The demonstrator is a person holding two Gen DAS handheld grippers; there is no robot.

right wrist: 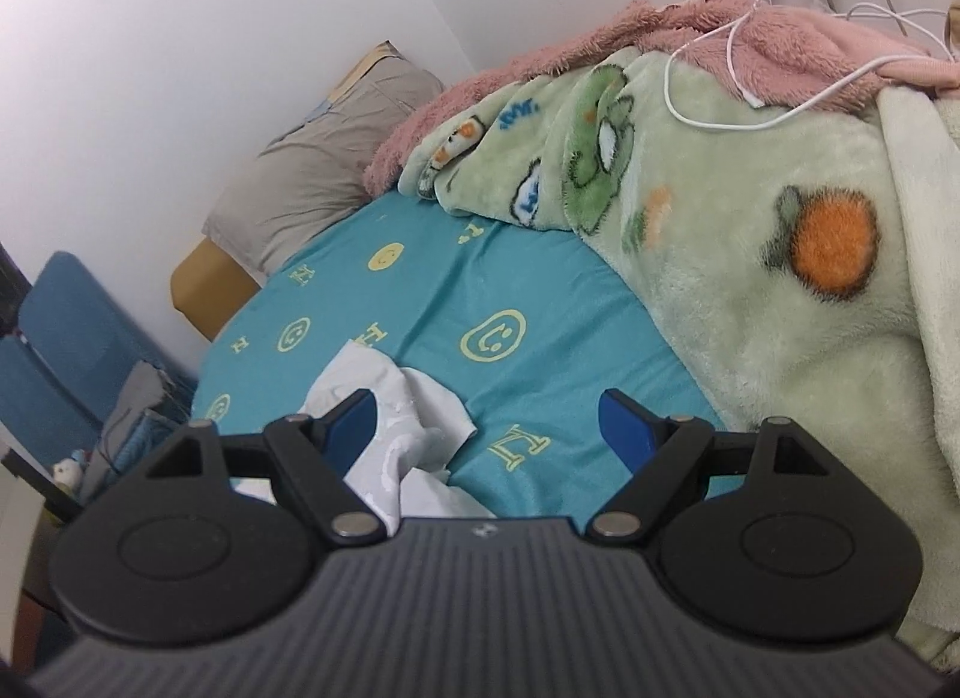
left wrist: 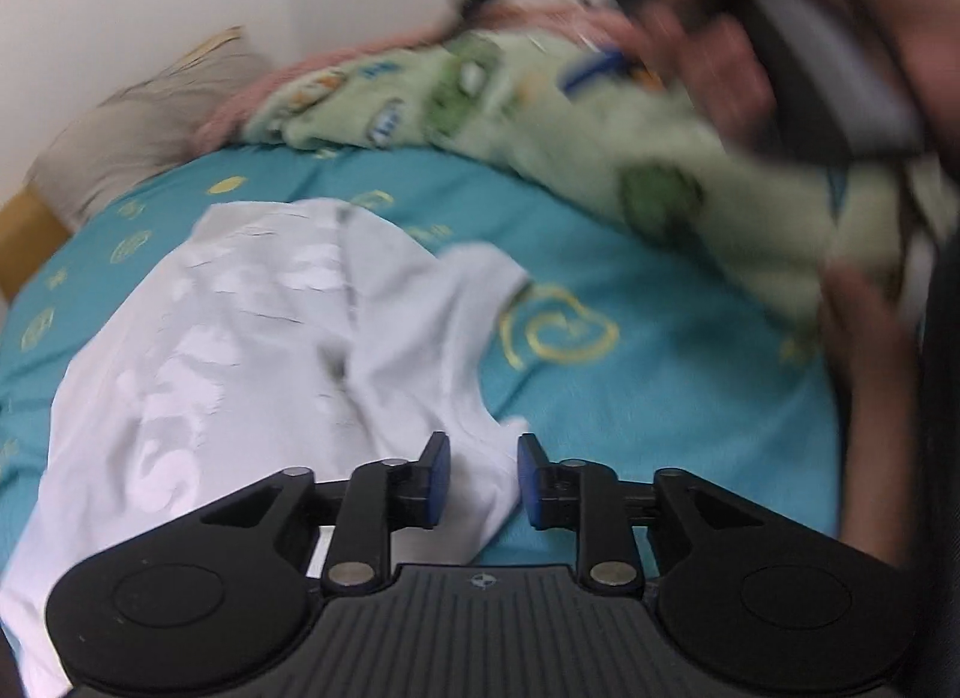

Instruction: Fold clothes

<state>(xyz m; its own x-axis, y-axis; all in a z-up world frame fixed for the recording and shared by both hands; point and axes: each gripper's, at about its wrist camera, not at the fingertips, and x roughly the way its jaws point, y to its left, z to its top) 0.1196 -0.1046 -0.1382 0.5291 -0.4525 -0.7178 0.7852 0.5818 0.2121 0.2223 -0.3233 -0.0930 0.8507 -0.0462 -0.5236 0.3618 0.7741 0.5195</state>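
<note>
A white T-shirt (left wrist: pixel 240 338) with a pale print lies partly folded on the teal bed sheet (left wrist: pixel 630 398). My left gripper (left wrist: pixel 483 479) is open, hovering just over the shirt's near right edge, nothing between its blue pads. In the right wrist view a crumpled part of the white shirt (right wrist: pixel 396 428) lies on the sheet (right wrist: pixel 540 290) by the left finger. My right gripper (right wrist: pixel 489 428) is wide open and empty above it. The right gripper and the hand holding it show blurred at the top right of the left wrist view (left wrist: pixel 780 38).
A green fleece blanket (right wrist: pixel 750 278) and a pink blanket (right wrist: pixel 780 32) are heaped along the right side of the bed, with white charging cables (right wrist: pixel 732 74) on top. A grey pillow (right wrist: pixel 324 170) lies by the wall. A blue chair (right wrist: pixel 66 338) stands at left.
</note>
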